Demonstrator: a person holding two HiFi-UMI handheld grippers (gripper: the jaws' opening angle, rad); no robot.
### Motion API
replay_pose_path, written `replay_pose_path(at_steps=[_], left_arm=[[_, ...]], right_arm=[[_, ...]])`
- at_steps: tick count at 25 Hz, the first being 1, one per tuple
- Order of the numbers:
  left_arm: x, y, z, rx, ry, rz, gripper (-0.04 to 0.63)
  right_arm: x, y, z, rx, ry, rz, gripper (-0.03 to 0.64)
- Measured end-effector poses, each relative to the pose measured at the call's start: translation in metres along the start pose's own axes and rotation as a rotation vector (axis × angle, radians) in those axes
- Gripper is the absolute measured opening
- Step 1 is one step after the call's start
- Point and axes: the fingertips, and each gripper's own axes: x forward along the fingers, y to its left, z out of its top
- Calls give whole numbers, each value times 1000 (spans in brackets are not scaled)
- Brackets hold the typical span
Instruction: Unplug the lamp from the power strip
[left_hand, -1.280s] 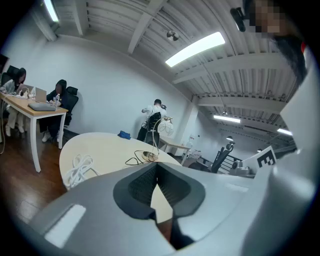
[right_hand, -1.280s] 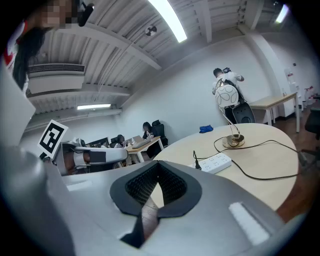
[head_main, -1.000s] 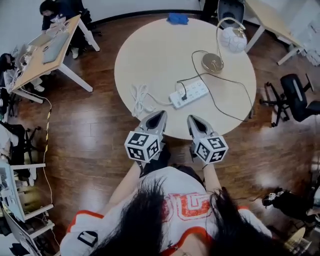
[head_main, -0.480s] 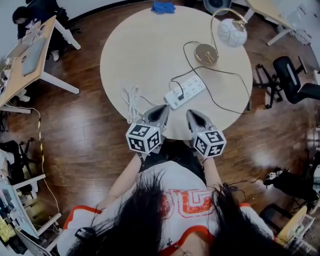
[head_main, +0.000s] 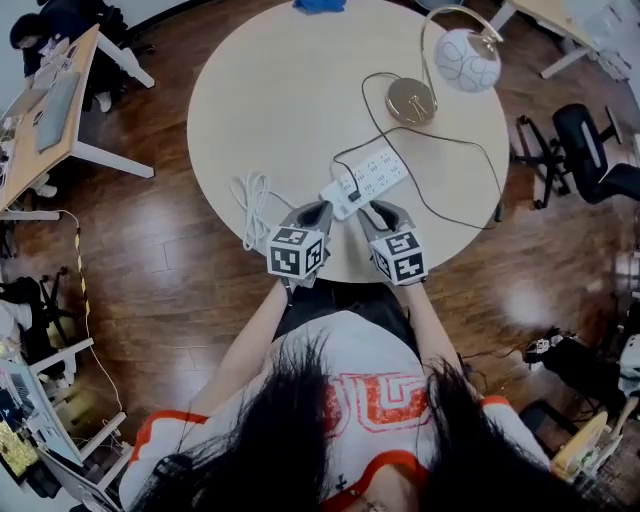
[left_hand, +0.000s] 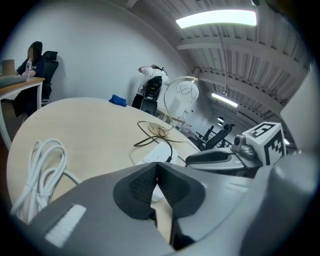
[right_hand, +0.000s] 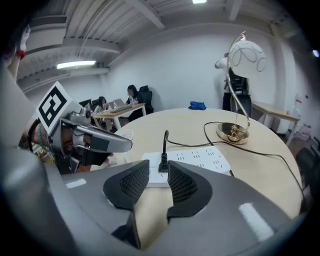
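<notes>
A white power strip (head_main: 374, 178) lies near the front of the round table (head_main: 280, 90), with the lamp's black plug (right_hand: 163, 163) standing in its near end. The black cord (right_hand: 260, 150) runs to the brass lamp base (head_main: 411, 100) under a white globe shade (head_main: 467, 58). My right gripper (right_hand: 159, 172) points at the plug from just short of it. Its jaws are opening, with nothing between them. To its left, my left gripper (left_hand: 156, 169) is shut and empty, aimed at the strip's (left_hand: 159, 155) near end.
A coiled white cable (head_main: 252, 200) lies on the table left of the strip. A blue cloth (head_main: 320, 5) sits at the far edge. Desks with people (head_main: 50, 80) stand at the left and an office chair (head_main: 590, 150) at the right.
Both grippers have moved forward from the table's near edge up to the power strip's near end.
</notes>
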Motion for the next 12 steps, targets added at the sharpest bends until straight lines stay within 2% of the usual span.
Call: replay_pose_path(at_steps=[5,7,10,12], left_arm=[[20,9,-10,34,80,61,0],[29,11,-13,54,108,83,1],[38,21,-21,41,151,135,0],[41,27,-24,36,178,165,0]], right_arm=[[38,0,-2,-172,113,54,149],[47,1,-2,-196,133,70,147],[54,3,-3,-209,139,91,101],[54,4,-3,-210,132,101,95]])
